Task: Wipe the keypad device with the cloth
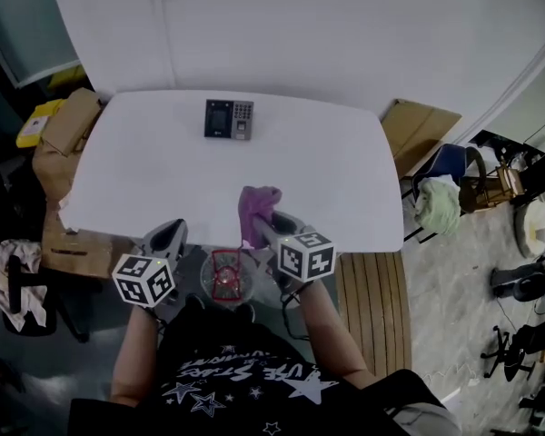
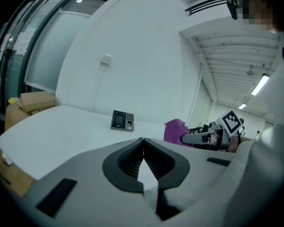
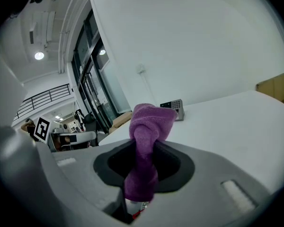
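White table point(image 1: 327, 171); left tongs point(image 2: 143, 141), pressed together with nothing between them, at the near edge; right tongs point(image 3: 144, 148), beside them at the near edge, pinching a purple cloth point(image 1: 257, 209) bunched upright; dark keypad device point(image 1: 229, 119), lying near the far edge, well apart from the cloth.

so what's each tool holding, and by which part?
Right tool has the purple cloth, clamped around its bunched middle, with one end sticking out beyond the jaws. Left tool is shut on nothing.
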A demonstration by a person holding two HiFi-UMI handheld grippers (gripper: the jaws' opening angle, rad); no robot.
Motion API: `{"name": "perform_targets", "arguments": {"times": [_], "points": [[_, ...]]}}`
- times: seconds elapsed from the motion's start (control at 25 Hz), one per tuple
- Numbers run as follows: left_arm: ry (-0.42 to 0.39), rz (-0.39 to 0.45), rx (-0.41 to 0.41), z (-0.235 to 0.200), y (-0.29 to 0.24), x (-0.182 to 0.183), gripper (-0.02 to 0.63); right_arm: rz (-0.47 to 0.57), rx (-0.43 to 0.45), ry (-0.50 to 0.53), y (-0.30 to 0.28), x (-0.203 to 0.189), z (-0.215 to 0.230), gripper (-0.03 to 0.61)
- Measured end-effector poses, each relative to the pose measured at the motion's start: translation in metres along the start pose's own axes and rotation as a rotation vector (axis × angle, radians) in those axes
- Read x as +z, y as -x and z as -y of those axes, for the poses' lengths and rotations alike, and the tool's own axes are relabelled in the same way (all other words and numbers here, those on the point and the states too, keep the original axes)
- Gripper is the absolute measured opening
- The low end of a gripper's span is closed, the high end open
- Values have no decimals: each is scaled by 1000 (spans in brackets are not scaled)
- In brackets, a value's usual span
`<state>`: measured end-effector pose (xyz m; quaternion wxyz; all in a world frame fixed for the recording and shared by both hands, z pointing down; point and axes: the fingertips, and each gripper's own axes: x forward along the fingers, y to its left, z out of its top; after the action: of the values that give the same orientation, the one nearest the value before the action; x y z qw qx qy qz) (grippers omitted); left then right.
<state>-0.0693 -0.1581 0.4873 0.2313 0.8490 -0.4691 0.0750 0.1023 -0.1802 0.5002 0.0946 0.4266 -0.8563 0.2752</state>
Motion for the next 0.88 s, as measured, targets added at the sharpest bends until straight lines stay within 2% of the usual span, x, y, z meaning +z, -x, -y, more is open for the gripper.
{"name": "perform_targets", "arguments": {"times": [0.28,0.52,0.88], "points": [[0,-22,-21,-2,-17,1,8,-27,-10,-1,-5,-7,9,100],[-1,-29,-70,-11,-43,12,8,-9,-57,-14,-16,8,20,100],[5,-43,-115,-60,-80,38,8,-3,-131,-26,-66,38,38,100]]}}
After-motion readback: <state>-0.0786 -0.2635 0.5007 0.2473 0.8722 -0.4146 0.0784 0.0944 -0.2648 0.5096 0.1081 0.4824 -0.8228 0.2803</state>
